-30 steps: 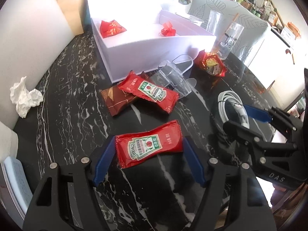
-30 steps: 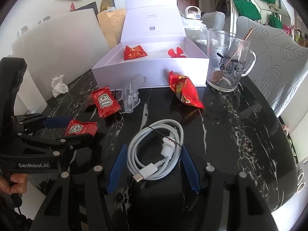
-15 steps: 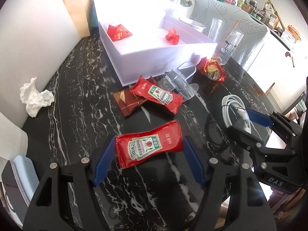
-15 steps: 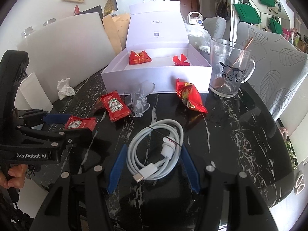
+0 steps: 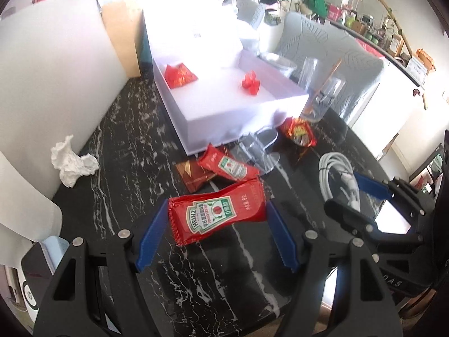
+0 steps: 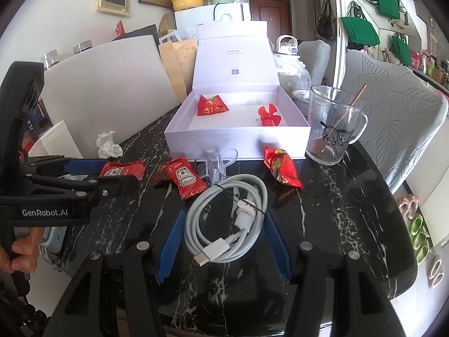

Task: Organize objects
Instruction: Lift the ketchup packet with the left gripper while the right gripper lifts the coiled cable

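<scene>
Both tongs are loaded here: the left tongs [image 5: 216, 231] are pinching a red Heinz ketchup sachet [image 5: 217, 214] by its two short ends, label facing up, and you can read "HEINZ" plus "TOMATO KETCHUP" on it. The side of that tool says "GenRobot.AI" in white. The right tongs [image 6: 223, 241] are clamped on a coiled white charging cable [image 6: 224, 221], with the USB-C plug [image 6: 210, 255] poking out toward the camera. Both items look lifted off the black marble worktop [image 6: 336, 210]. At 12 o'clock from the cable sits the open white gift box [image 6: 238, 137], lid up, with a QR code and some tiny print inside the lid that I can't read. Inside the box there's a red packet with gold characters [image 6: 212, 105] and a little red flower thing [image 6: 268, 115]. On the worktop in front of the box: a second Heinz sachet [image 6: 185, 178] lying on a brown wrapper [image 5: 195, 174], a clear plastic piece [image 6: 219, 165] and a red snack bag [image 6: 282, 167]. At about 2 o'clock stands a glass mug with a cartoon dog print [image 6: 332, 125] and a spoon in it. A crumpled tissue [image 6: 108, 144] sits at about 10 o'clock by the white board.
</scene>
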